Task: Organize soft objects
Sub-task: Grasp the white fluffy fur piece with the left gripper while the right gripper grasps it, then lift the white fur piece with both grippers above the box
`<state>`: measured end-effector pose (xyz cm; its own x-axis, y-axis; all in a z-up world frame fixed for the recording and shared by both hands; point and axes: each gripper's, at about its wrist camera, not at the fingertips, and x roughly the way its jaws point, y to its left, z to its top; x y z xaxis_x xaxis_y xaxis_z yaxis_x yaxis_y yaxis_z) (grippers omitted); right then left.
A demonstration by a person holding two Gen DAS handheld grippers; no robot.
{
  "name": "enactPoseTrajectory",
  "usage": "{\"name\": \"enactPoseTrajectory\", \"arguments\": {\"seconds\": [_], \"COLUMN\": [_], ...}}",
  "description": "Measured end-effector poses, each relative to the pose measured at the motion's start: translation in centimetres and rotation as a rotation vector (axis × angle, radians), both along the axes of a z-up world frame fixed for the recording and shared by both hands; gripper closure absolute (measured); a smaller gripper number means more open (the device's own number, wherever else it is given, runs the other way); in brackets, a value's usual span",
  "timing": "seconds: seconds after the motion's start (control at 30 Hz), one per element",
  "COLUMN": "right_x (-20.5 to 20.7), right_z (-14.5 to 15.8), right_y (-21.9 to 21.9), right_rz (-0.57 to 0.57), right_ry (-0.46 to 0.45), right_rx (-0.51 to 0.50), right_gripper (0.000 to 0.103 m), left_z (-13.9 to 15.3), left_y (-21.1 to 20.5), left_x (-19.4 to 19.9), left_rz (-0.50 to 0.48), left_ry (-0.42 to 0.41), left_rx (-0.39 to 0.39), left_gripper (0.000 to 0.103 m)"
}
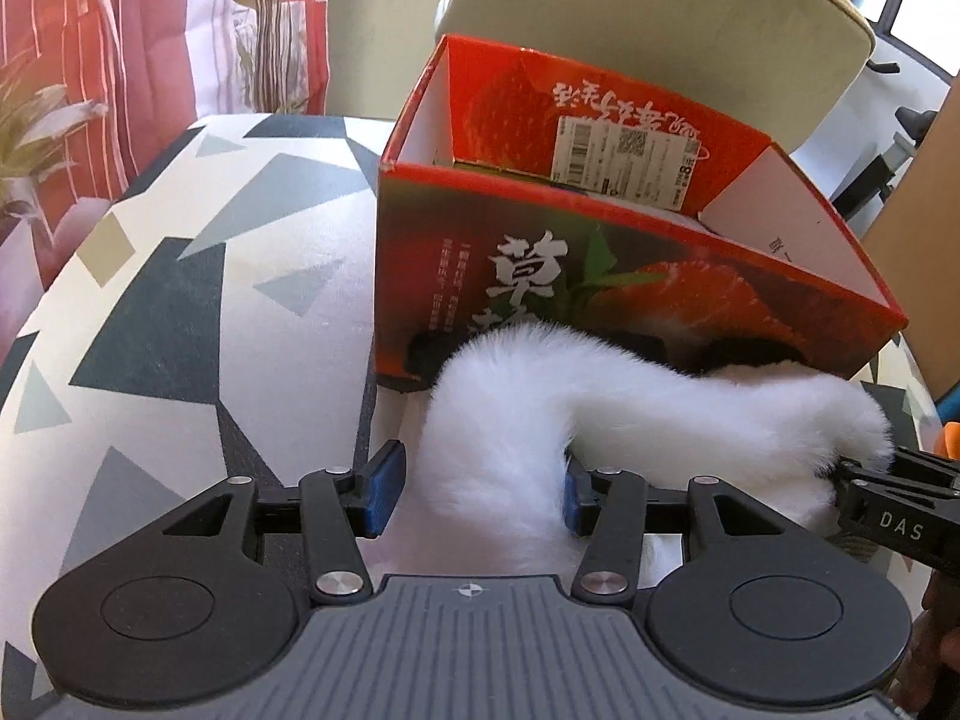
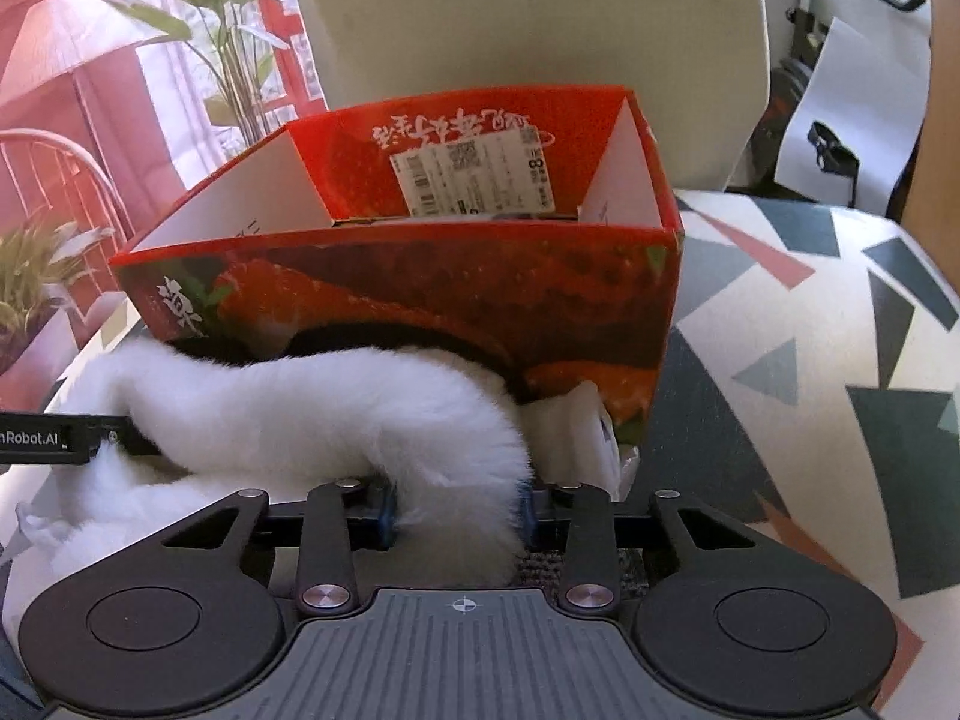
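Note:
A long white furry plush (image 1: 630, 408) lies on the patterned tablecloth against the near wall of an open red strawberry box (image 1: 540, 228). My left gripper (image 1: 477, 498) straddles one end of the plush; its right pad touches the fur, the left pad stands clear, so it is open. In the right wrist view the same plush (image 2: 360, 408) curves down between the pads of my right gripper (image 2: 456, 510), which press on it from both sides. The box (image 2: 420, 282) stands just behind. Each gripper's body shows at the edge of the other's view.
The round table wears a white cloth with grey and dark triangles (image 1: 180, 276). A beige chair back (image 2: 540, 30) rises behind the box. Plants (image 2: 222, 42) and a red-framed window are at the left. A brown board (image 1: 924, 240) leans at the right.

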<state>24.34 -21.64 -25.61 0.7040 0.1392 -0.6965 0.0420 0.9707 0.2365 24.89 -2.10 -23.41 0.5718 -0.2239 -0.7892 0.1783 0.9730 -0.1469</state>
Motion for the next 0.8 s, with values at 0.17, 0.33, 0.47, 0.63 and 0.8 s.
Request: {"name": "enactPoseTrajectory", "arguments": {"seconds": [0.17, 0.33, 0.47, 0.63, 0.8], "right_x": [-0.1, -0.4, -0.8, -1.0, -1.2], "right_z": [-0.3, -0.3, -0.2, 0.0, 0.1], "right_y": [-0.4, -0.8, -0.9, -0.8, -0.9], "right_rz": [-0.002, -0.010, -0.022, -0.023, -0.027], "right_ry": [0.001, -0.004, -0.015, -0.021, -0.021], "right_rx": [0.028, 0.054, 0.078, 0.080, 0.089], "right_gripper": [0.073, 0.081, 0.086, 0.087, 0.087], "left_z": [-0.2, 0.2, 0.2, 0.0, 0.1], "left_y": [0.2, 0.4, 0.3, 0.6, 0.5], "left_x": [0.2, -0.3, -0.8, -0.9, -1.2], "left_rz": [0.002, -0.007, -0.016, -0.015, -0.021], "left_ry": [0.011, -0.005, -0.010, 0.004, -0.001], "left_rx": [-0.025, -0.059, -0.047, -0.049, -0.026], "left_gripper": [0.058, 0.074, 0.077, 0.078, 0.079]}}
